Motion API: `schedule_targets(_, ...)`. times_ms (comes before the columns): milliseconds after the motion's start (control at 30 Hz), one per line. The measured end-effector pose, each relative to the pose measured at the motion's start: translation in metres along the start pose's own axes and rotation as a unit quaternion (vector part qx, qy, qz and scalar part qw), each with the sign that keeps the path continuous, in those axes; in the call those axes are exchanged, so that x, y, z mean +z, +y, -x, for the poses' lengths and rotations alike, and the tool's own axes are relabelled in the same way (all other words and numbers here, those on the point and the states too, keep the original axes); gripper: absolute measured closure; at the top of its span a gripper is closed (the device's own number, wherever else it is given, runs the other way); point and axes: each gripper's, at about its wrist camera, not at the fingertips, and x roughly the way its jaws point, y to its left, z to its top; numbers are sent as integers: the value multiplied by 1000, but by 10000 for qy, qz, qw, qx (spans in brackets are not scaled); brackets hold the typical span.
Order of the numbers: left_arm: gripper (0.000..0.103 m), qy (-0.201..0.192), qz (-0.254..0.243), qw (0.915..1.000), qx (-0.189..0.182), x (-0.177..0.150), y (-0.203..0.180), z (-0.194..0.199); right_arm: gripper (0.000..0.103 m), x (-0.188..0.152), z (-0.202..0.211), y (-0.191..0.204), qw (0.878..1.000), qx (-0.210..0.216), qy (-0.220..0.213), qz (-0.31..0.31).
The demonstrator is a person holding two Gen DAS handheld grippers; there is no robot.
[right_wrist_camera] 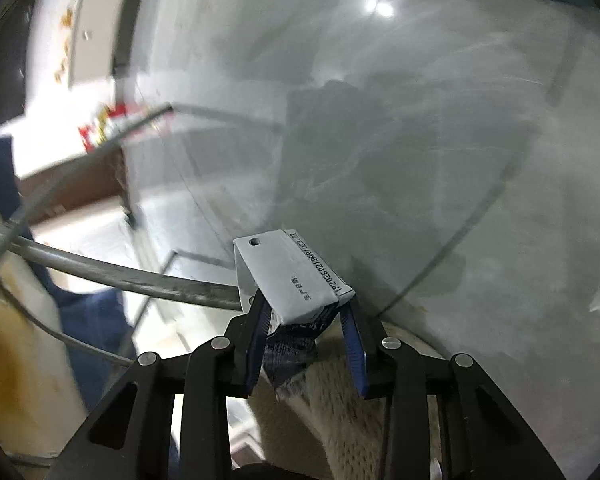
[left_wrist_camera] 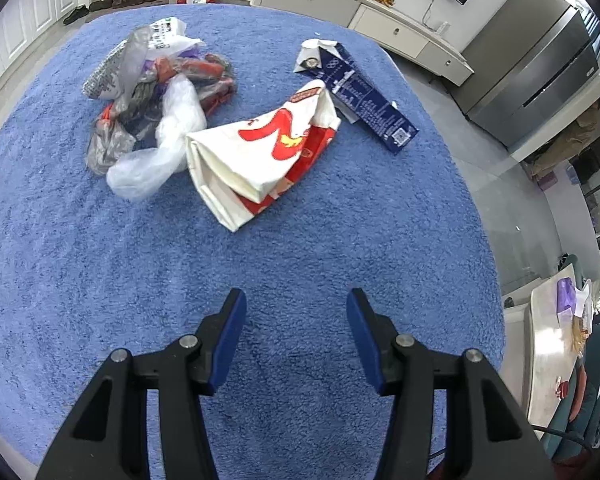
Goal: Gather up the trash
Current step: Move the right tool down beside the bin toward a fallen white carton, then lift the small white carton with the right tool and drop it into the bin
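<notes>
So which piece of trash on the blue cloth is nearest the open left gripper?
The red-and-white paper bag, lying flattened directly ahead of the left gripper. The plastic bag clump and the dark blue carton lie farther back.

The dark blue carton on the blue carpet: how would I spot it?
Find the blue fuzzy carpet and look to its far right edge. The flattened dark blue carton lies there beside a red-and-white paper bag; only the carton is long, navy, with white print.
</notes>
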Motion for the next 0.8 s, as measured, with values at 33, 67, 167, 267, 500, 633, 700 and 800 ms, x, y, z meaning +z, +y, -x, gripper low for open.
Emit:
schedule_targets(33, 52, -9, -25, 10000, -29, 0, -2, 0, 69, -4, 10, -5, 9999, 86, -98, -11)
schedule_targets(67, 52, -22, -53, 10000, -63, 1, -4, 0, 69, -6, 18, -9, 9998, 141, -157, 0)
schedule_targets(167, 52, -48, -122, 9998, -175, 0, -8, 1, 70, -20, 52, -16, 9984, 294, -450, 145)
schedule_targets(267, 52, -69, -194, 9994, -291, 0, -11, 2, 71, -33, 88, -8, 9947, 45, -784, 658)
schedule_targets(500, 52, -133, -295, 9977, -601, -6, -12, 5, 76, -50, 183, -6, 9795, -495, -1551, 1188)
schedule_targets(633, 52, -197, -314, 9962, -785, -9, -7, 10, 76, -70, 232, -1, 9716, -616, -1817, 1382)
schedule_targets(700, 52, -223, -317, 9956, -847, -11, -5, 11, 76, -83, 258, 5, 9680, -550, -1924, 1516)
schedule_targets(800, 52, -239, -291, 9948, -944, -14, 1, 12, 76, -105, 297, 17, 9632, -267, -2081, 1678)
